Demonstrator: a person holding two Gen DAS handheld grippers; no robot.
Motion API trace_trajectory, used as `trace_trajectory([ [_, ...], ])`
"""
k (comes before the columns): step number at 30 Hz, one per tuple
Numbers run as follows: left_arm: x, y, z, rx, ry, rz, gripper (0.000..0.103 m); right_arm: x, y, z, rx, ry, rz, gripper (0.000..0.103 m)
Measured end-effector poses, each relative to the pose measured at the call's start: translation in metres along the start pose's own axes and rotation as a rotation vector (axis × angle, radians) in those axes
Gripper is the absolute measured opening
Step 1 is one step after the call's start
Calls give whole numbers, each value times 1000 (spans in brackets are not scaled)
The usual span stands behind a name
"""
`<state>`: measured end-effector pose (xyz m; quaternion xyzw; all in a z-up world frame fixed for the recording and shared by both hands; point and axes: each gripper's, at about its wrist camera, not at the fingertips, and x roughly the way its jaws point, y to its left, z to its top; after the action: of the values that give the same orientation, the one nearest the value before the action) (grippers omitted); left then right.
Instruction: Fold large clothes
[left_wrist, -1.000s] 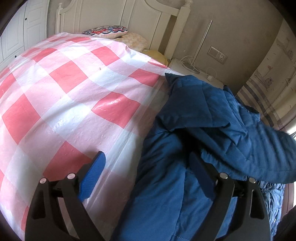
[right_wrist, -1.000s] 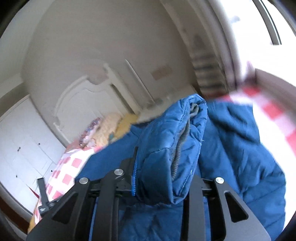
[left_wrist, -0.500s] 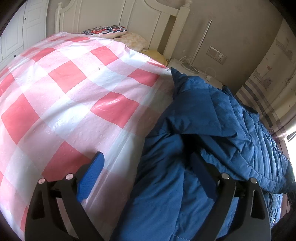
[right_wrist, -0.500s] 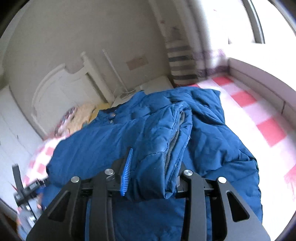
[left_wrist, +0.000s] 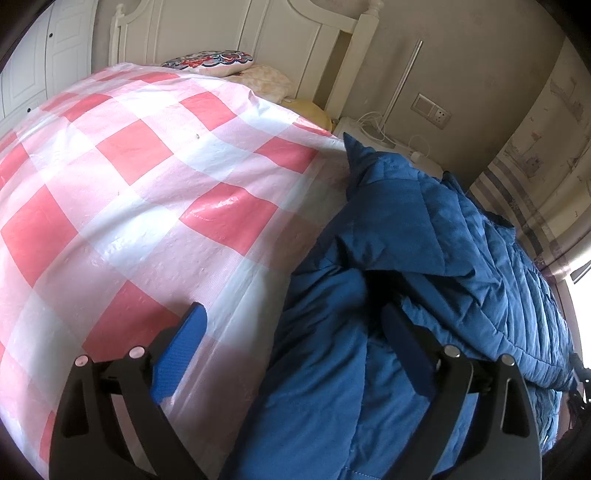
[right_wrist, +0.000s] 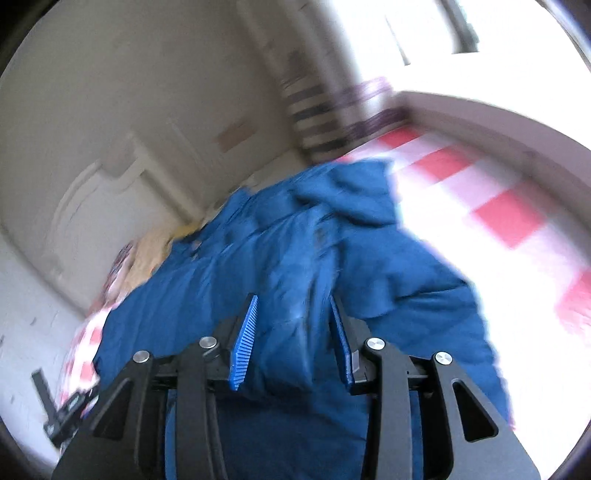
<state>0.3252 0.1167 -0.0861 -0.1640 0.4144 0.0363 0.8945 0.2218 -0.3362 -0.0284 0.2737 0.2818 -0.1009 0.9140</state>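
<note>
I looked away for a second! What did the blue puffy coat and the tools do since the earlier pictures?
The right tool carried a fold of the blue quilted puffer coat down onto the rest of the coat and is now opening, the fold lying loose between its pads. The left tool stayed open and still over the pink checked bed cover.

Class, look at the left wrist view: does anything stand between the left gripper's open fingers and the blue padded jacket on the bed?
Nothing visible does. The left gripper hangs open right over the blue jacket, its edge between the fingers.
</note>
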Motion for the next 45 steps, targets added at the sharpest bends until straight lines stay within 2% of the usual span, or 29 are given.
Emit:
trace_trajectory([
  [1,0,0,0,1,0,0,96,-10,3,2,-3,-56,-50,37],
  [2,0,0,0,2,1,0,96,-21,12,6,-36,-120,-59,38],
  [4,0,0,0,2,1,-1,96,-26,38,9,-149,-138,-17,41],
  [5,0,0,0,1,1,-1,96,-23,62,9,-266,-120,-8,46],
  [7,0,0,0,0,0,-1,96,-12,89,3,-406,-82,20,63],
  [8,0,0,0,-2,-1,-2,96,-4,99,-1,-464,-56,24,77],
  [10,-1,1,-1,-7,-3,-5,96,18,111,-12,-557,11,-16,79],
  [12,-1,1,-1,-10,-5,-9,96,47,104,-25,-605,114,-107,80],
  [13,0,1,-1,-10,-5,-10,96,61,95,-32,-607,159,-106,80],
  [17,0,3,0,-6,0,2,96,68,88,-31,-584,184,-73,83],
  [21,-12,2,6,-11,0,98,96,71,88,-29,-585,194,-65,85],
  [22,-24,-1,12,-15,-19,102,96,70,88,-29,-580,195,-60,85],
  [24,-46,-10,23,-9,-60,71,96,69,88,-29,-578,195,-56,86],
  [26,-73,-33,39,43,-124,43,97,69,91,-29,-583,194,-60,86],
  [27,-84,-49,48,85,-155,23,101,69,91,-29,-584,193,-62,86],
  [29,-89,-71,60,125,-172,-31,101,68,91,-30,-582,192,-58,86],
  [30,-84,-84,67,139,-165,-47,101,68,91,-29,-579,192,-55,86],
  [32,-62,-102,73,146,-126,-27,101,68,90,-29,-573,192,-49,86],
  [36,-10,-127,57,164,-39,-38,101,68,89,-29,-571,192,-45,86],
  [38,27,-137,38,232,17,12,101,68,89,-29,-571,191,-45,86],
  [39,48,-141,26,273,41,64,101,68,89,-29,-570,192,-42,86],
  [41,53,-144,14,325,-17,99,101,68,89,-29,-567,191,-35,87],
  [43,51,-148,17,326,11,114,101,67,88,-28,-562,191,-30,87],
  [45,43,-147,29,282,33,64,101,67,87,-28,-563,191,-29,87],
])
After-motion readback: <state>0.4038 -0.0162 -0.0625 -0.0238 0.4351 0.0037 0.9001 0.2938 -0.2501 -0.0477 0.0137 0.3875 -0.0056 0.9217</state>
